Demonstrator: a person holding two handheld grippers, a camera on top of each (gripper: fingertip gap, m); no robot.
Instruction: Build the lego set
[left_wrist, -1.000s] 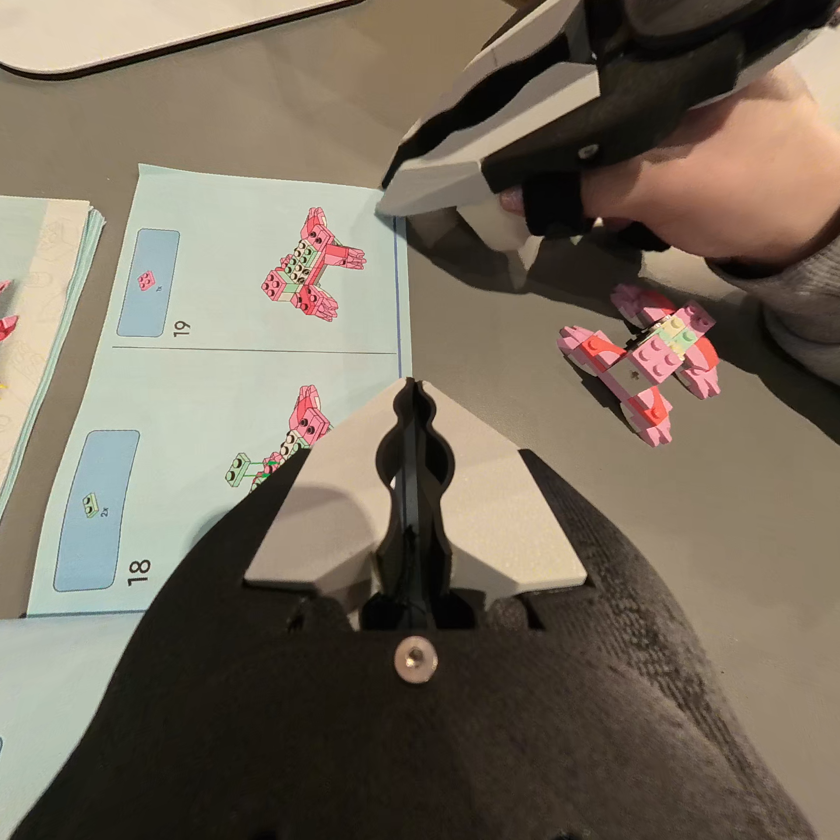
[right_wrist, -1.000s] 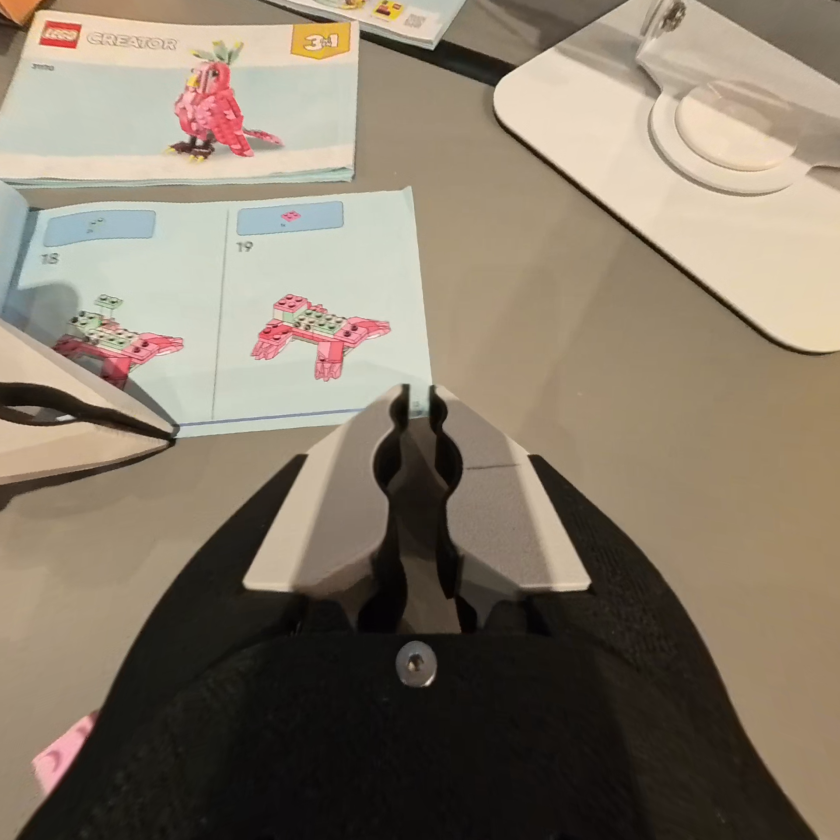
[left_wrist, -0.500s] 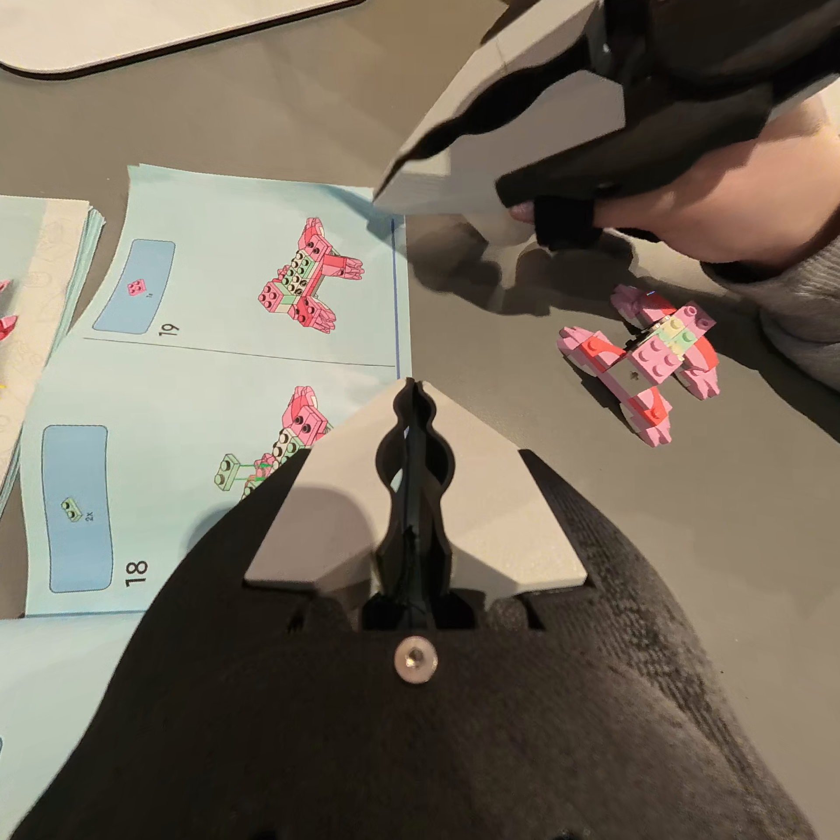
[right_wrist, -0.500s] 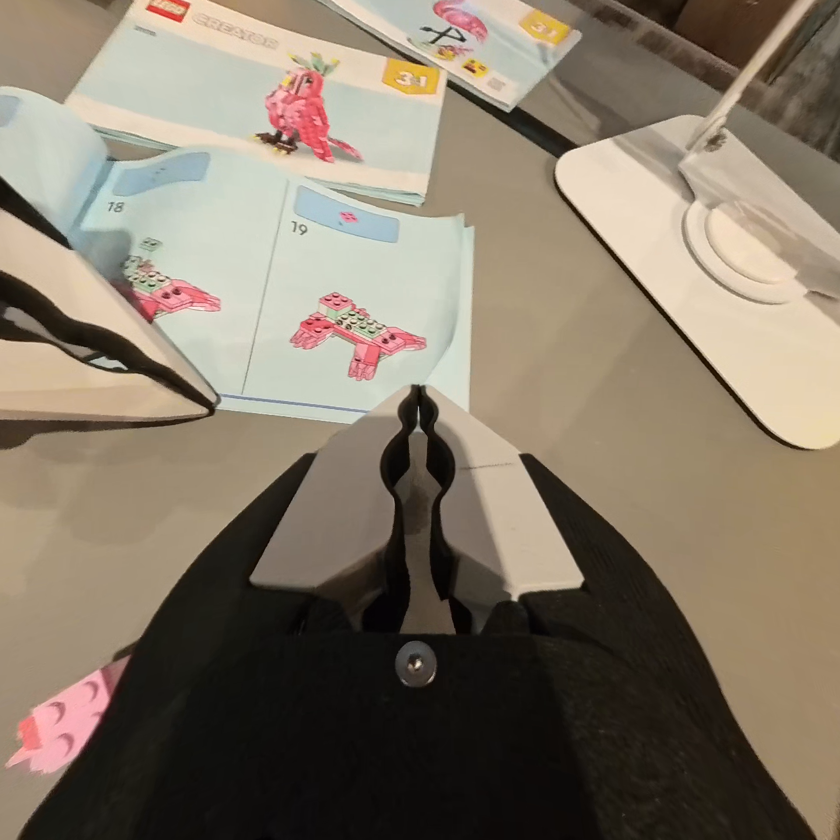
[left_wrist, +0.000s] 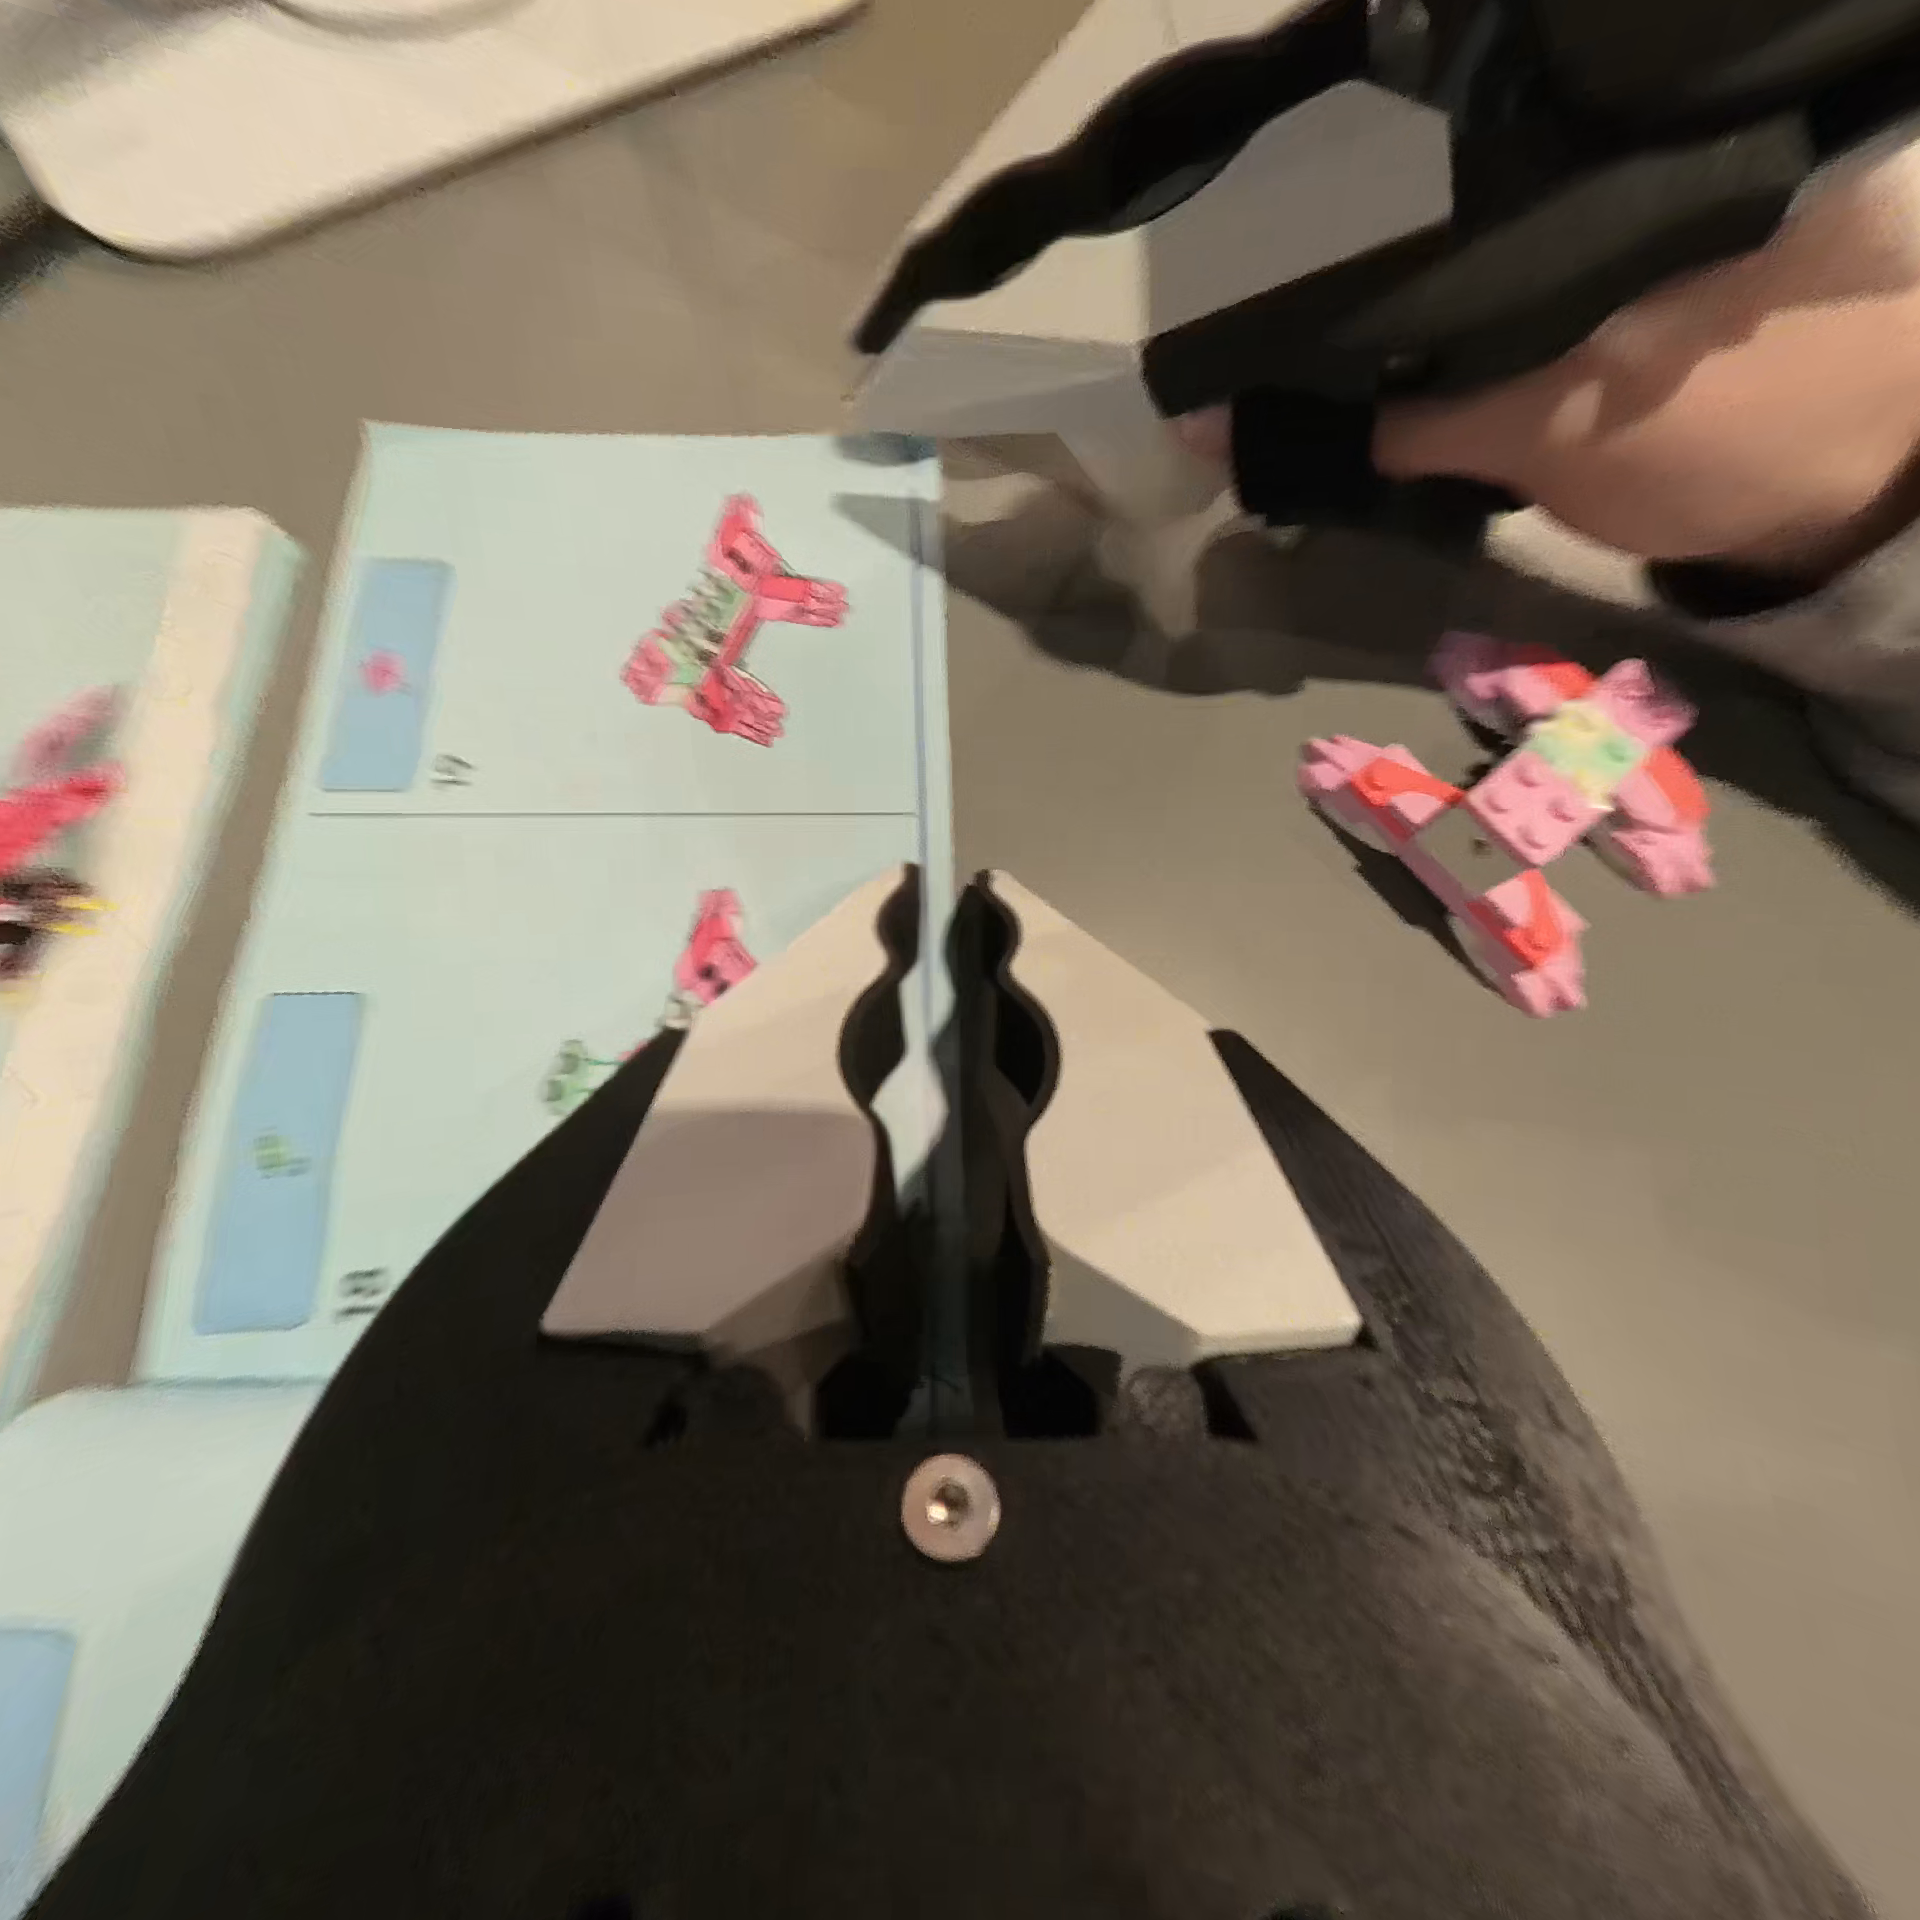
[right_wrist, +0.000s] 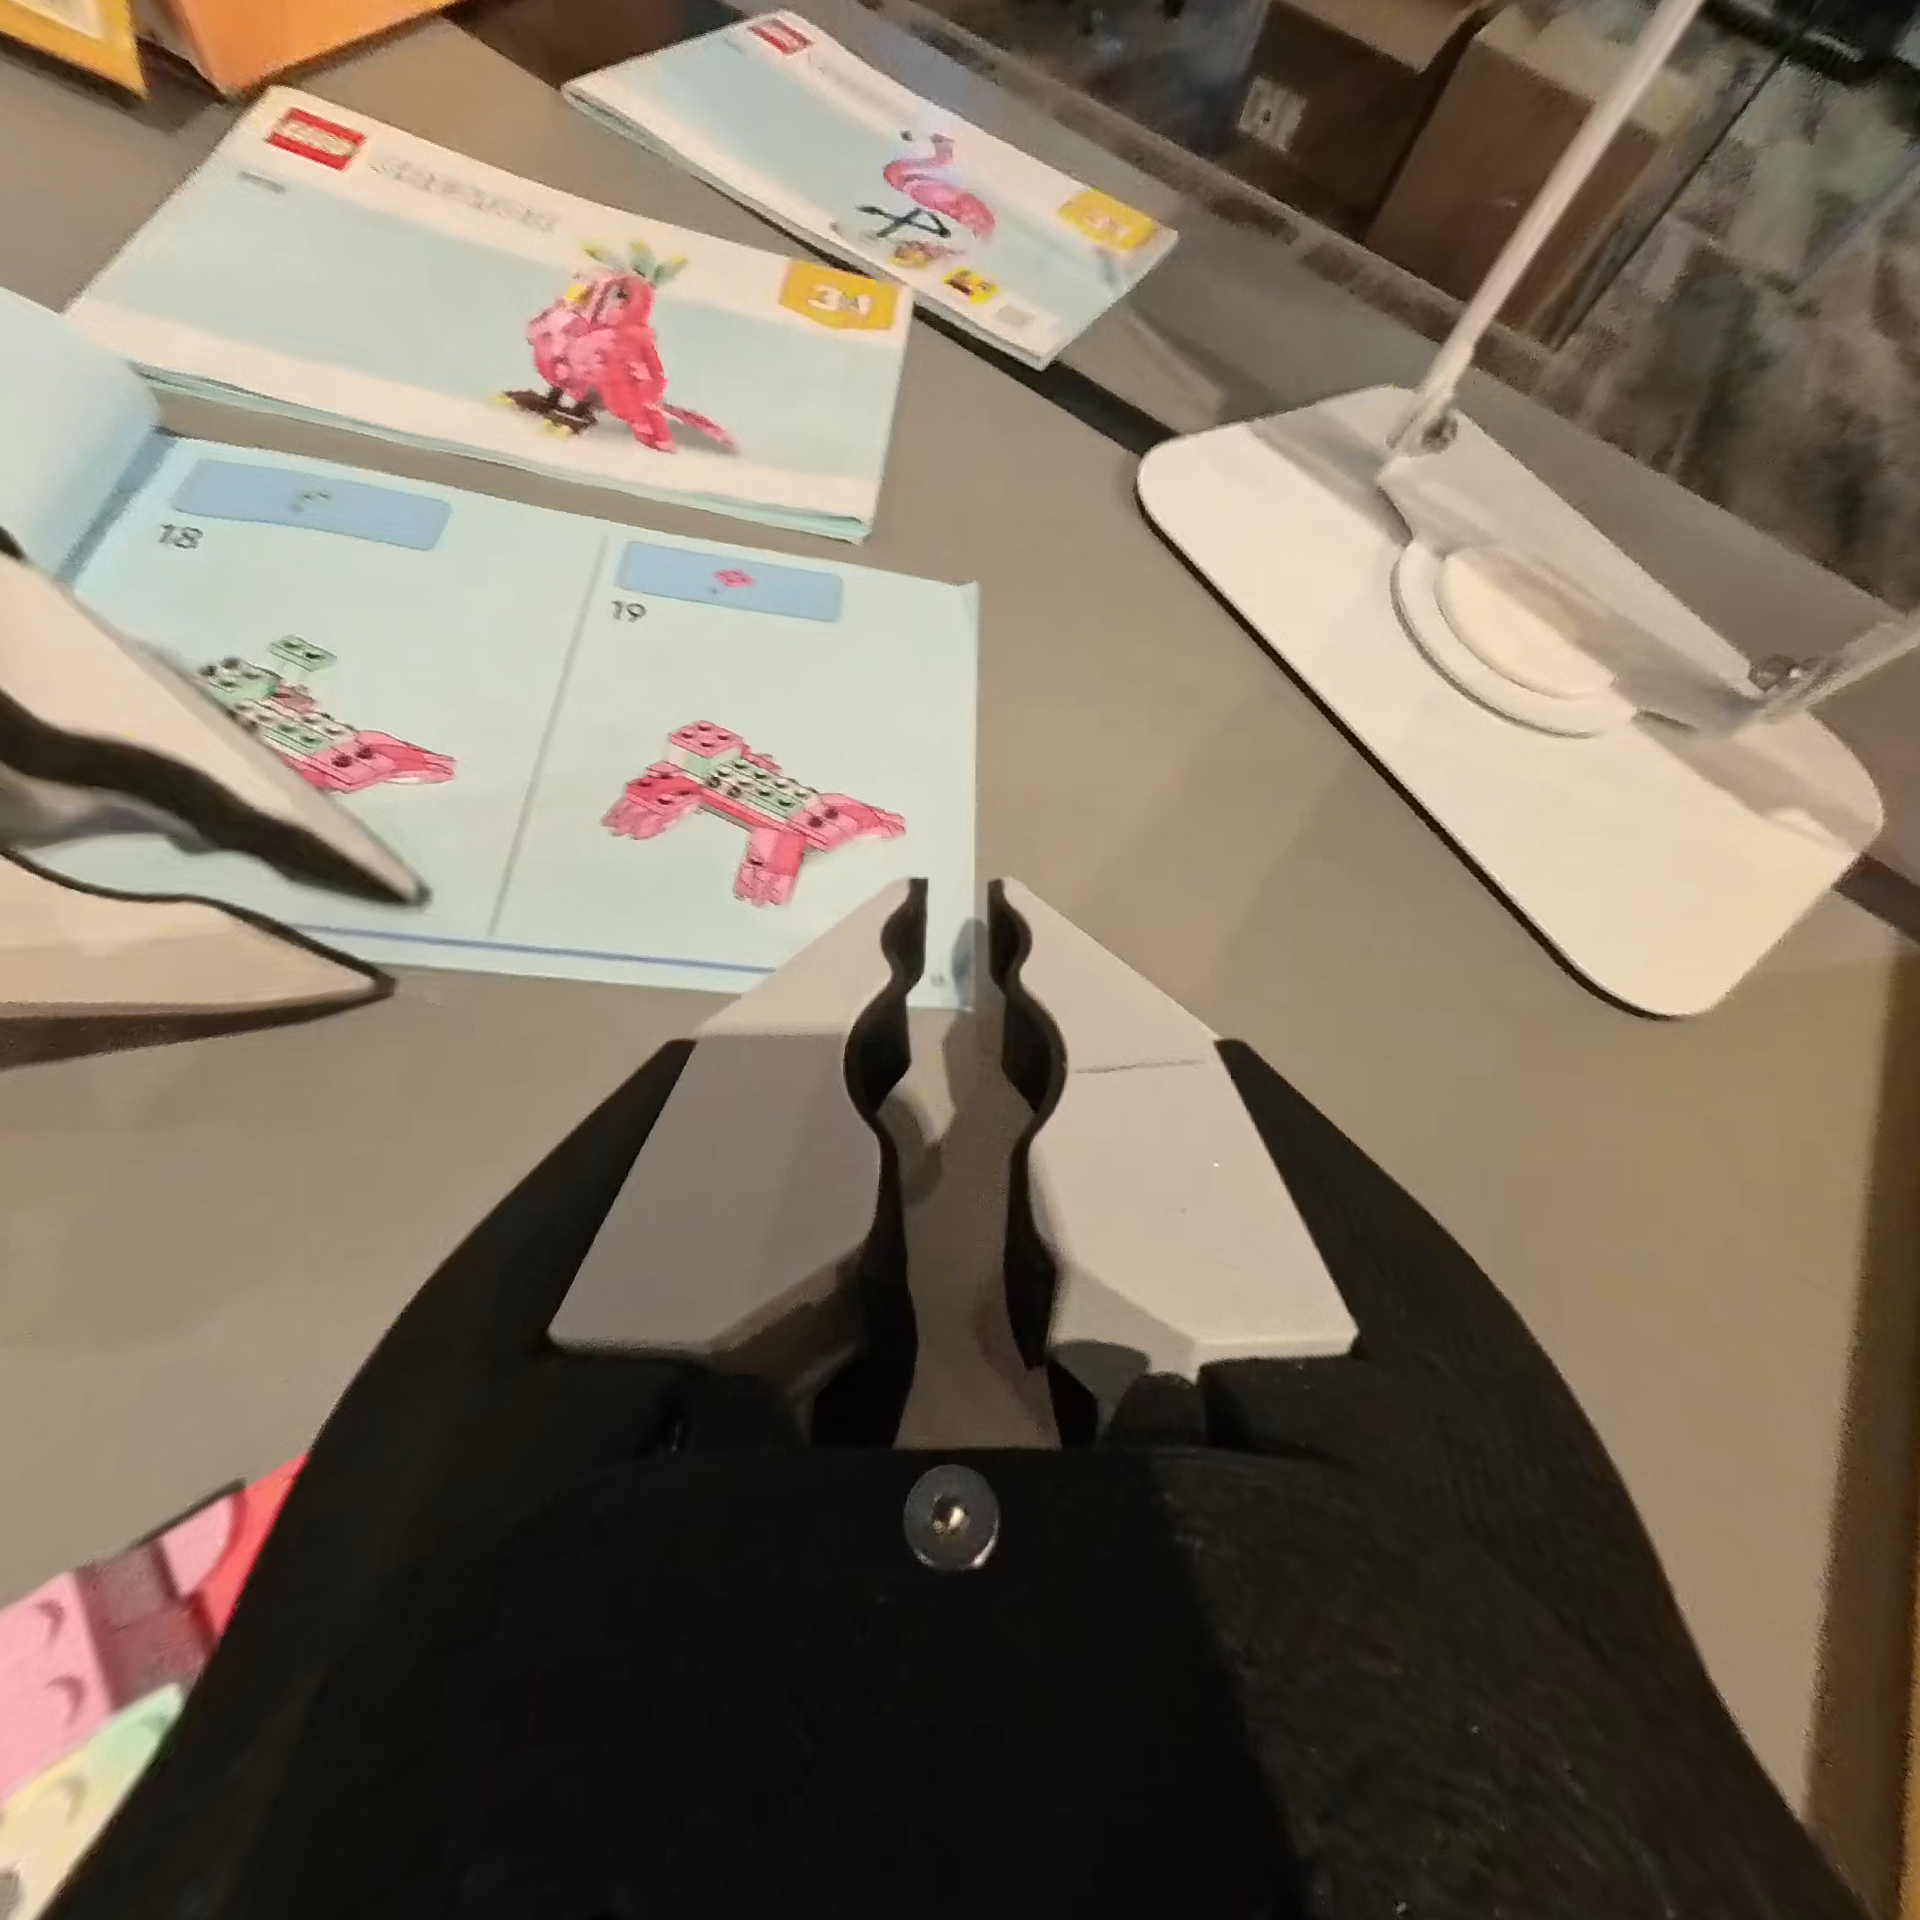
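A partly built pink, red and pale green lego model (left_wrist: 1507, 821) lies on the grey table, to the right of my left gripper (left_wrist: 943, 883). It also shows at the bottom left of the right wrist view (right_wrist: 94, 1662). My left gripper is slightly open and empty, hovering over the right edge of the open instruction booklet (left_wrist: 582, 831). My right gripper (right_wrist: 954, 883) is slightly open and empty, just above the booklet's near corner (right_wrist: 520, 727). In the left wrist view a hand holds the right gripper (left_wrist: 868, 364) above the booklet's far corner. The left gripper (right_wrist: 400, 935) shows at the right wrist view's left edge.
A closed booklet with a pink parrot cover (right_wrist: 499, 312) lies beyond the open one, and another with a flamingo cover (right_wrist: 883, 177) farther back. A white lamp base (right_wrist: 1558, 779) stands at the right. Cardboard boxes (right_wrist: 260, 31) sit at the far left edge. The gap from one gripper's tips to the other's is roughly 11 cm.
Both grippers' jaws have parted a little; the left was shut before. The right gripper has lifted and tilted up, so more of the far table shows. The model has not moved.
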